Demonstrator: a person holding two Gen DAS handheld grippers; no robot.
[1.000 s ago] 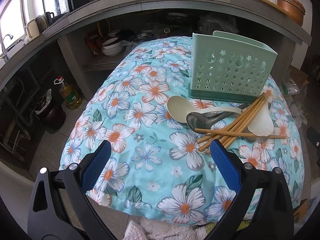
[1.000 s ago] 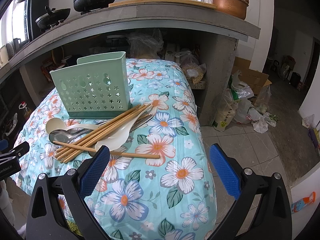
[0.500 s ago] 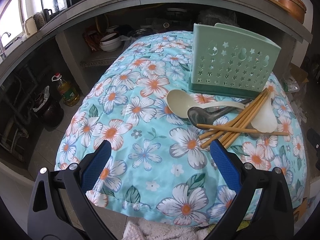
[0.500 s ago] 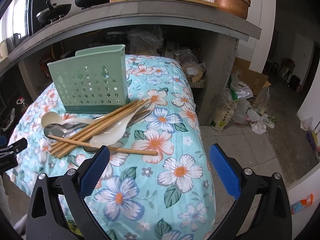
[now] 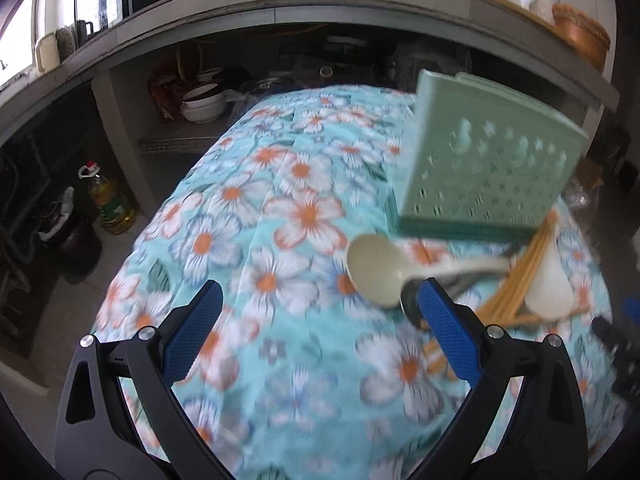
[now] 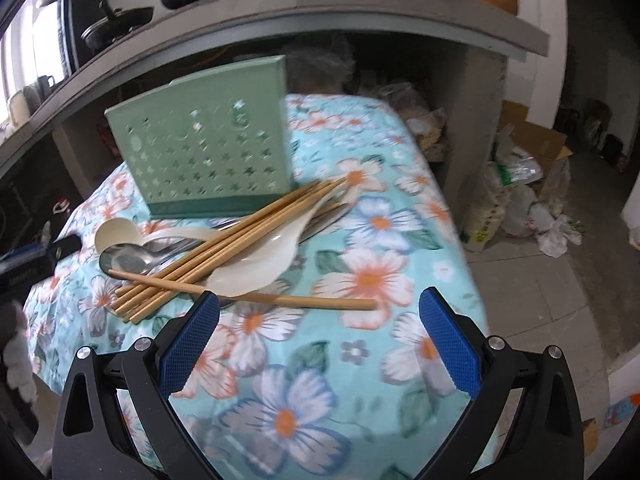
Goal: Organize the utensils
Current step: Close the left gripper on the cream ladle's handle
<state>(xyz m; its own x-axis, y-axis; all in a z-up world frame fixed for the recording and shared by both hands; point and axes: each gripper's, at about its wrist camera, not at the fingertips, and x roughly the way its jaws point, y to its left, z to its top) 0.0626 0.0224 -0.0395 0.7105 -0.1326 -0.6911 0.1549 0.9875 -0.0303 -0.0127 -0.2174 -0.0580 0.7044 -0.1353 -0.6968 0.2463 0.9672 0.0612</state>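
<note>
Green plastic, pierced with stars, forms the utensil holder (image 6: 200, 160), which is stood upright on the floral cloth (image 6: 360, 280). Just before it, spoons (image 6: 132, 256) and wooden chopsticks (image 6: 240, 236) are heaped, touching its base. Both the left gripper (image 5: 316, 324) and the right gripper (image 6: 316, 332) are held spread wide and empty, short of the heap.

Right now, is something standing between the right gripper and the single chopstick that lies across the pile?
Nothing visible does. The right gripper is open just before the single chopstick, with only the flowered cloth between them. Its far end is under the other chopsticks.
</note>
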